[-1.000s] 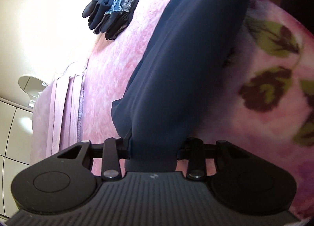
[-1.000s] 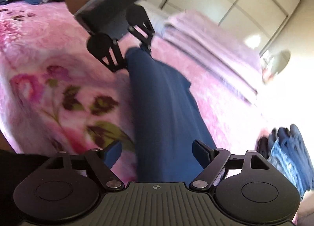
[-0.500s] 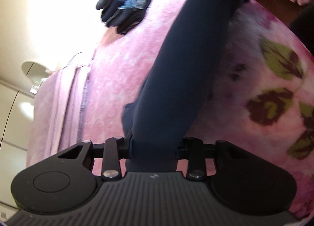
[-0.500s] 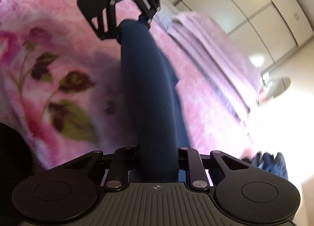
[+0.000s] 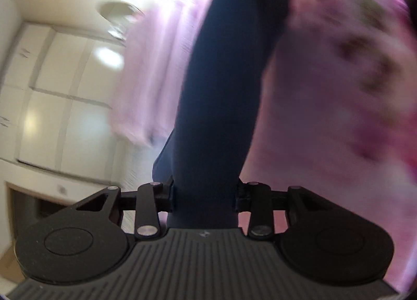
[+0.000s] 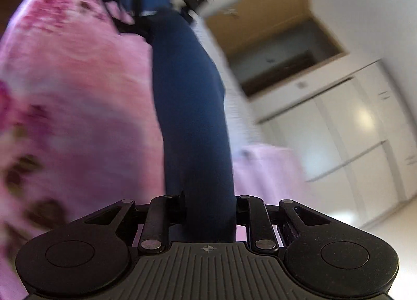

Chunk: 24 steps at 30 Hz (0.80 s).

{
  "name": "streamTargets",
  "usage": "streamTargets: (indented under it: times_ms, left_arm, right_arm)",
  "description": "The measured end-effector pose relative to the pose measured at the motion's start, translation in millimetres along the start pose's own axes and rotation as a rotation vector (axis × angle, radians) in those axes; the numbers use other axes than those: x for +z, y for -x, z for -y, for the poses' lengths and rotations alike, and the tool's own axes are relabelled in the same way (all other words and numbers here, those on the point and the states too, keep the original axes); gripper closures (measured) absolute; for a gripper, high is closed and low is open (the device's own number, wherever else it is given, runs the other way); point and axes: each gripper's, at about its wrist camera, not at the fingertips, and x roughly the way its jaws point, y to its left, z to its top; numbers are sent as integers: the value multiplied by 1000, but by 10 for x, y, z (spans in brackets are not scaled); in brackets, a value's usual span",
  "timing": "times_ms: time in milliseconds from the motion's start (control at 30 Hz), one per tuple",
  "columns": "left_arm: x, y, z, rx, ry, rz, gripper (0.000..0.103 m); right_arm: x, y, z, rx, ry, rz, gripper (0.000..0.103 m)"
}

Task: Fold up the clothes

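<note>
Lifted off the floral blanket (image 5: pixel 351 91), seemingly (blurred), navy garment (image 5: pixel 224 97) stretches between left gripper (image 5: pixel 204 195) and right gripper (image 6: pixel 209 211), both clamping it

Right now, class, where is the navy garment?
The navy garment is stretched between the left hand-held gripper and right hand-held gripper, both shut on it, above the pink blanket.

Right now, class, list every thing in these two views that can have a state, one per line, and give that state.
Left gripper: shut on the garment.
Right gripper: shut on the garment.
Garment: navy, bunched into a narrow band, stretched between the two grippers, lifted.
Blanket: pink, floral, spread out, blurred.
Wardrobe doors: closed.
Box: open.
</note>
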Motion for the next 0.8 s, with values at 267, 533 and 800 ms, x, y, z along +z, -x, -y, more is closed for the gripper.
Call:
streamTargets:
  times_ms: [267, 533, 800]
  left_arm:
    - [-218, 256, 1011, -21, 29, -106, 61]
    - [-305, 629, 863, -13, 223, -78, 62]
    - [-479, 560, 436, 14, 448, -88, 62]
  right_arm:
    - [-139, 185, -900, 170, -21, -112, 75]
    - [-76, 625, -805, 119, -223, -151, 74]
    - [153, 814, -634, 72, -457, -138, 74]
